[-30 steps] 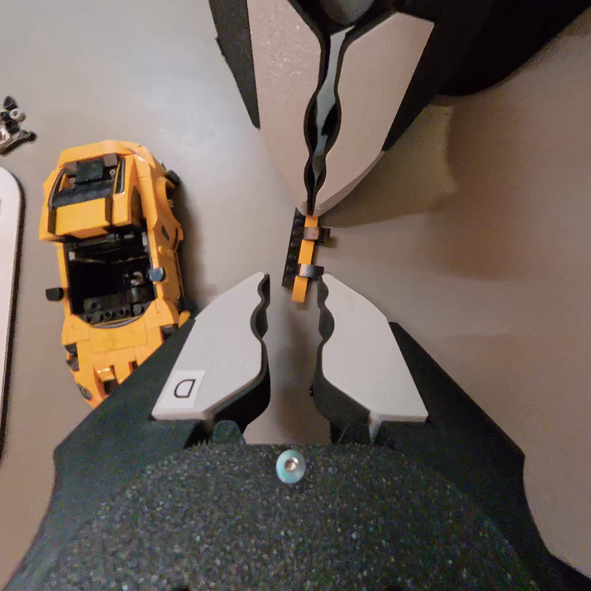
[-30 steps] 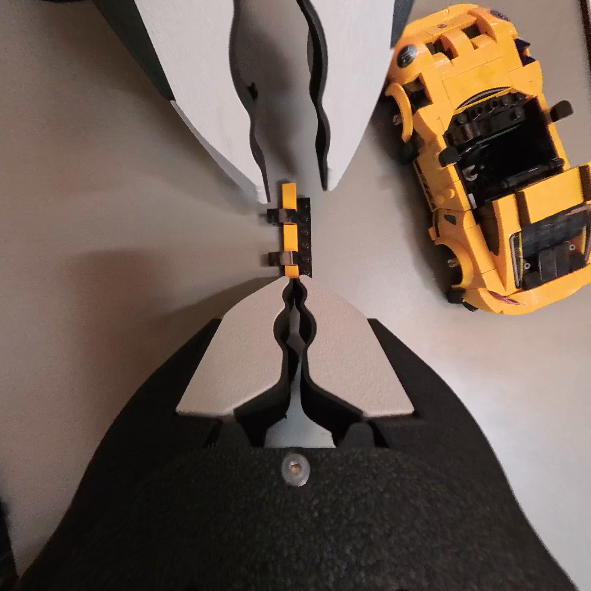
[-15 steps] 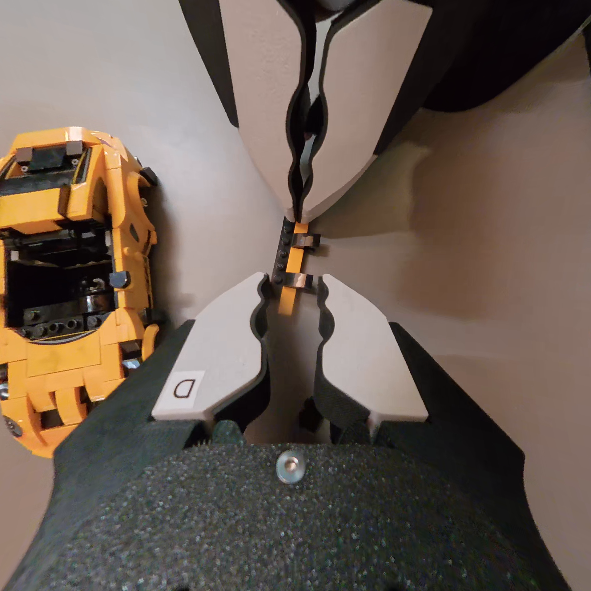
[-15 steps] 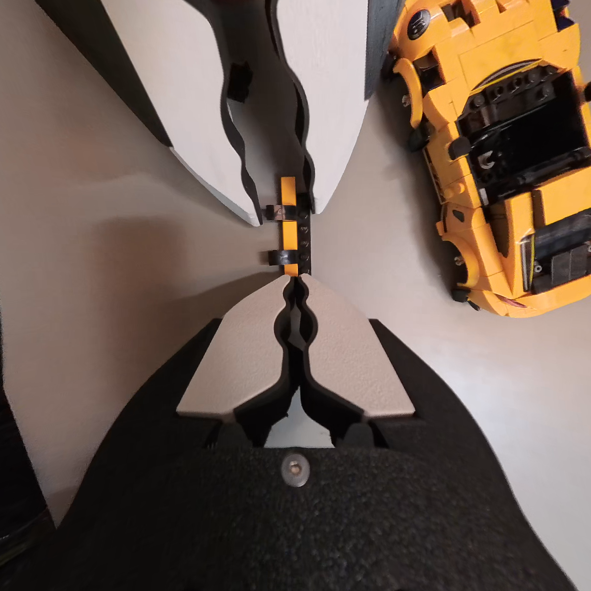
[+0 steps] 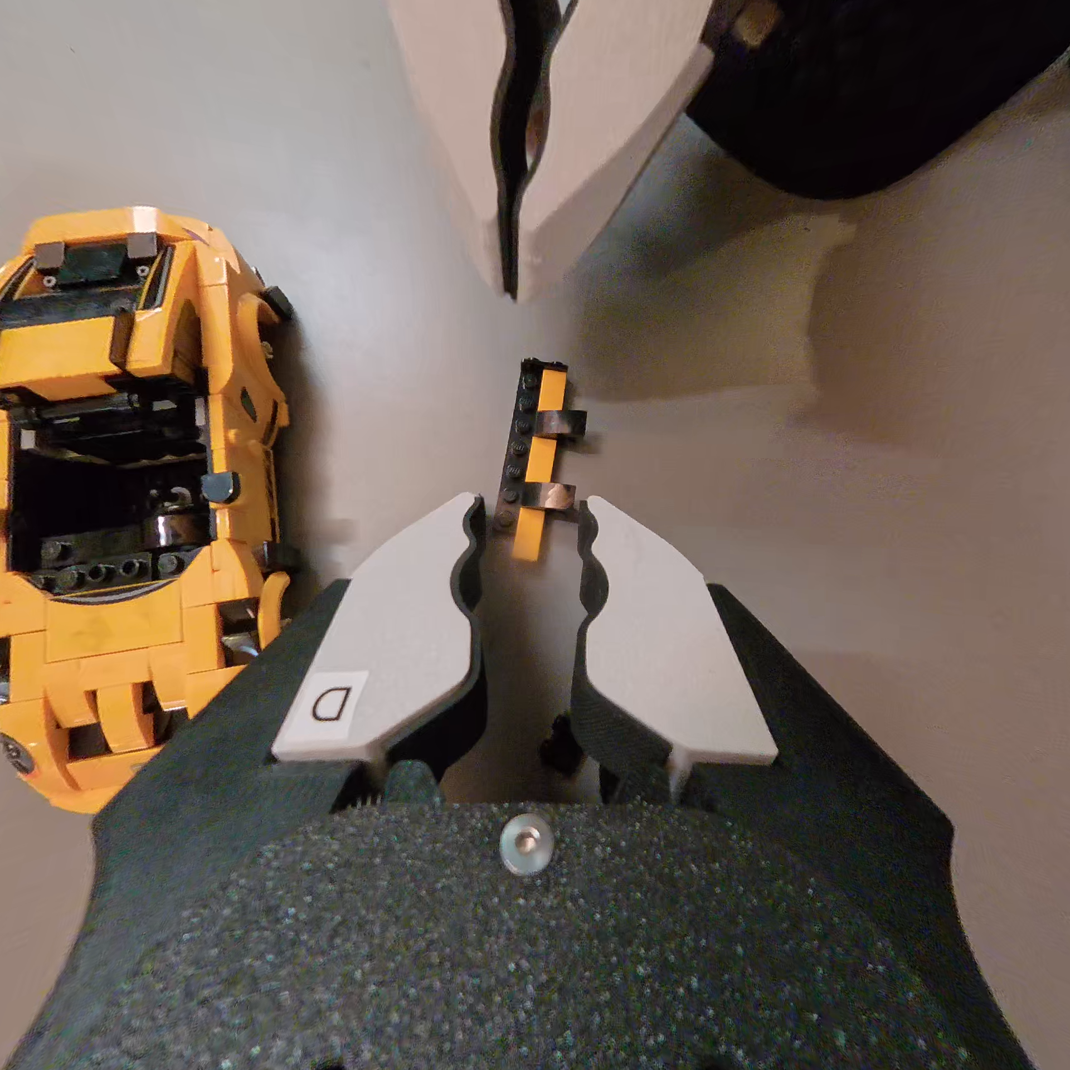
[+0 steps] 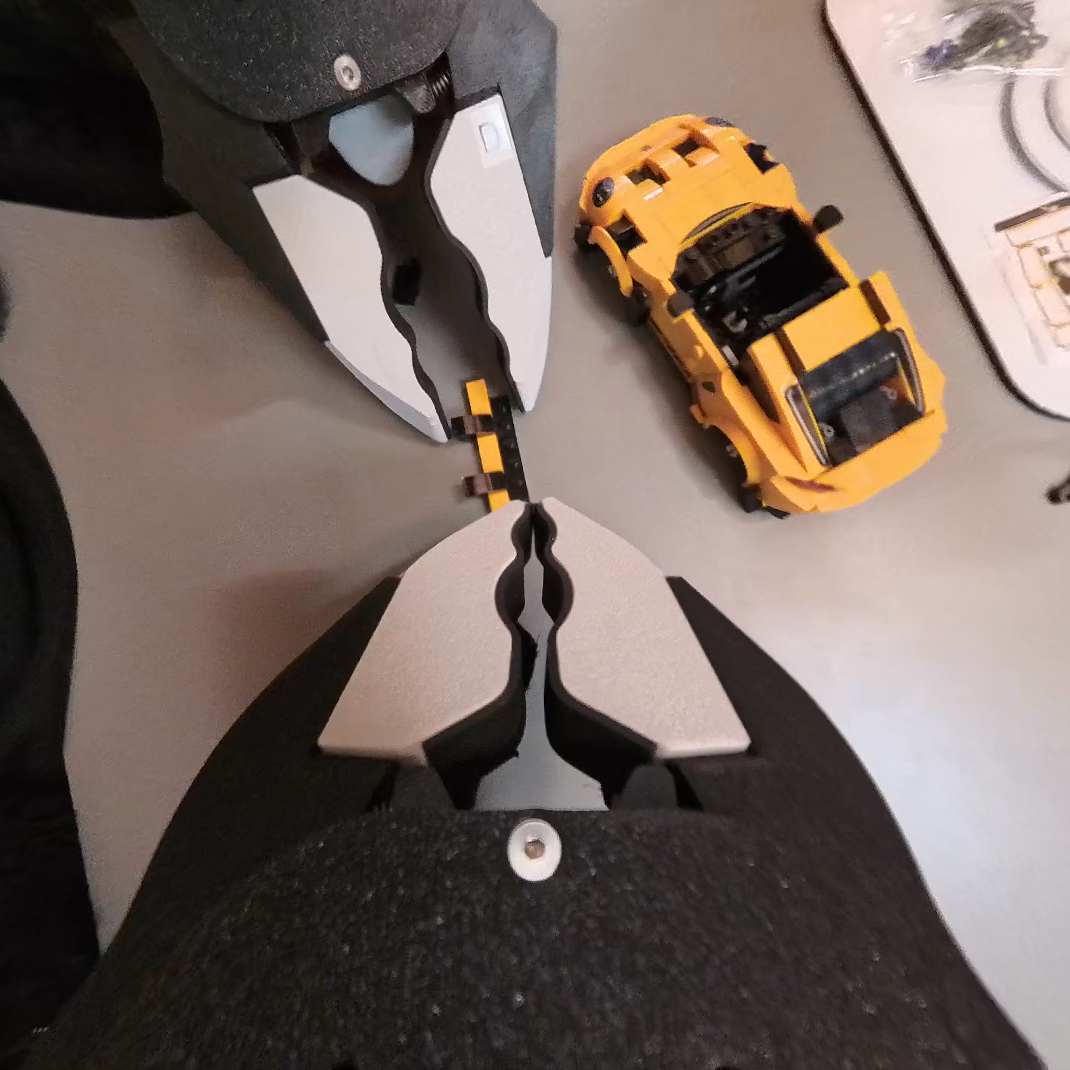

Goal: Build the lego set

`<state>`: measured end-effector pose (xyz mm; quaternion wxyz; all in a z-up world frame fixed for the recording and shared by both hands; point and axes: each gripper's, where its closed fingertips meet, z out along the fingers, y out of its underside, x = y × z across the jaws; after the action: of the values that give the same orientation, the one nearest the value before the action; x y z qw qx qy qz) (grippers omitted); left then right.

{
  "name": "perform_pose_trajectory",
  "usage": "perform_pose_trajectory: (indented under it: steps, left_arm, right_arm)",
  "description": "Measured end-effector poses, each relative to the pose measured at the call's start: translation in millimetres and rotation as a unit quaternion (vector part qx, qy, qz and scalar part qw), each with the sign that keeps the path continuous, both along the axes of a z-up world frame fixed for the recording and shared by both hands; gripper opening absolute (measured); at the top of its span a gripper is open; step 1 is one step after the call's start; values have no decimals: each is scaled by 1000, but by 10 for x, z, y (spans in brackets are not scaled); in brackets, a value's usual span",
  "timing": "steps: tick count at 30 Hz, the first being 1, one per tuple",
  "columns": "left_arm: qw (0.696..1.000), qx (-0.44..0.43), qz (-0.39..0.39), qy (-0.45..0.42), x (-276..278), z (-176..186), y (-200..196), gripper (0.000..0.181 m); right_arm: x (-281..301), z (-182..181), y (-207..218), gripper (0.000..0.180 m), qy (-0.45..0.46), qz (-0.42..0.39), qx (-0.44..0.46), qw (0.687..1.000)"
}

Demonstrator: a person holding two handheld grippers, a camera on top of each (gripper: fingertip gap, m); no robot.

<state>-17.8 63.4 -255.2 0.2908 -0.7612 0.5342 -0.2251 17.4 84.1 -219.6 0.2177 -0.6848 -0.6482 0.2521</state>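
Note:
A short strip [image 5: 535, 457] of black plate with orange tiles and two black clips lies on the grey table [image 5: 868, 521]. My left gripper [image 5: 528, 506] is open, and the strip's near end sits between its fingertips. My right gripper [image 5: 509, 289] is shut and empty, a gap away from the strip's far end. In the right wrist view the shut right gripper [image 6: 534, 505] is just short of the strip [image 6: 492, 446], with the open left gripper [image 6: 485, 420] at the other end. The orange car model [image 5: 133, 492] with an open black cabin stands to the left, and also shows in the right wrist view [image 6: 764, 370].
A white tray [image 6: 926, 173] at the far right of the right wrist view holds bags of small parts and a printed leaflet [image 6: 1036, 272]. A small dark piece [image 6: 1059, 492] lies at the right edge. Bare table lies to the right of the strip. My hands' fingertips stand some 6 cm from each other. Left tips and right tips are each some 20 cm from the small dark piece [image 6: 1059, 492].
My right gripper has let go of the strip's end and pulled back and up from it. My left gripper stays open and has closed in around the strip's other end.

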Motion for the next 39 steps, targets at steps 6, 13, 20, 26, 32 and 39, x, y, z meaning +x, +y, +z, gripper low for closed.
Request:
perform_pose_trajectory:
  steps: [6, 13, 20, 26, 32, 39]
  left_arm:
    - [1000, 1, 0, 6, 8, -16, -10, 30]
    - [1000, -11, 5, 10, 41, -15, -59, 25]
    - [999, -34, 5, -15, 214, 48, -227, 30]
    - [998, 5, 53, -24, -212, 361, -128, 29]
    - [996, -11, 80, 28, -804, 209, -170, 37]
    - [996, -54, 39, 62, -752, 10, -322, 26]
  right_arm:
    - [72, -199, -131, 8, -14, 22, 18, 1000]
    - [22, -247, -160, 15, -45, 62, 63, 995]
    - [52, -243, -243, 29, -49, 100, 73, 991]
    - [160, -257, -283, 30, -37, 108, 71, 991]
    - [169, -298, -267, 30, -28, 106, 68, 992]
    - [142, -285, -228, 30, -14, 96, 71, 993]
